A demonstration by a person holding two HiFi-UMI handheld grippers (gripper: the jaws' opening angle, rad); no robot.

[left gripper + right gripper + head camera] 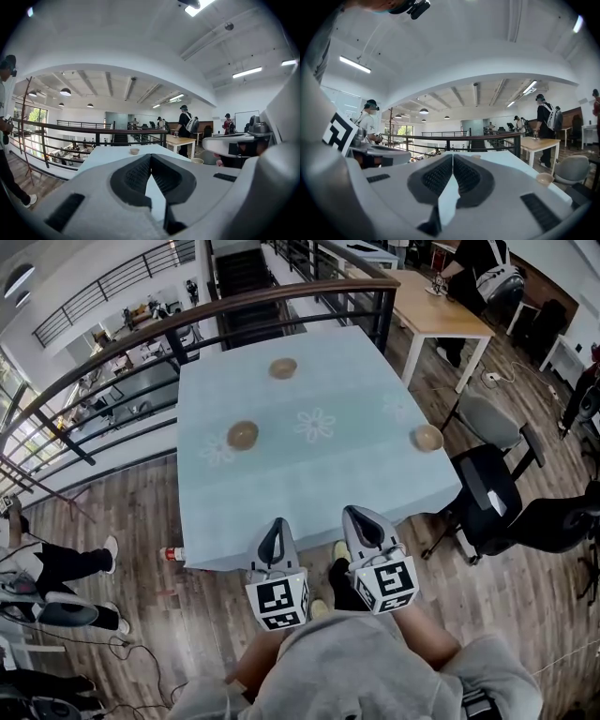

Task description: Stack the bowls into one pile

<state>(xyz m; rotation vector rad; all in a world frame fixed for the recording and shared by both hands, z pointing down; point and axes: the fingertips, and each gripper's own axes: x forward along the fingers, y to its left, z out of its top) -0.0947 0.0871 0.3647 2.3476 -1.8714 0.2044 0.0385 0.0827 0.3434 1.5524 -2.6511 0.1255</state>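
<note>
The table with its pale blue cloth lay straight ahead of me, with three bowls sitting apart on it, none stacked. My left gripper and right gripper hung at the near edge, each with its jaws pressed together on nothing. The right-edge bowl lay ahead and to the right of my right gripper. The middle bowl lay ahead and slightly left of my left one. The far bowl sat well beyond both.
</note>
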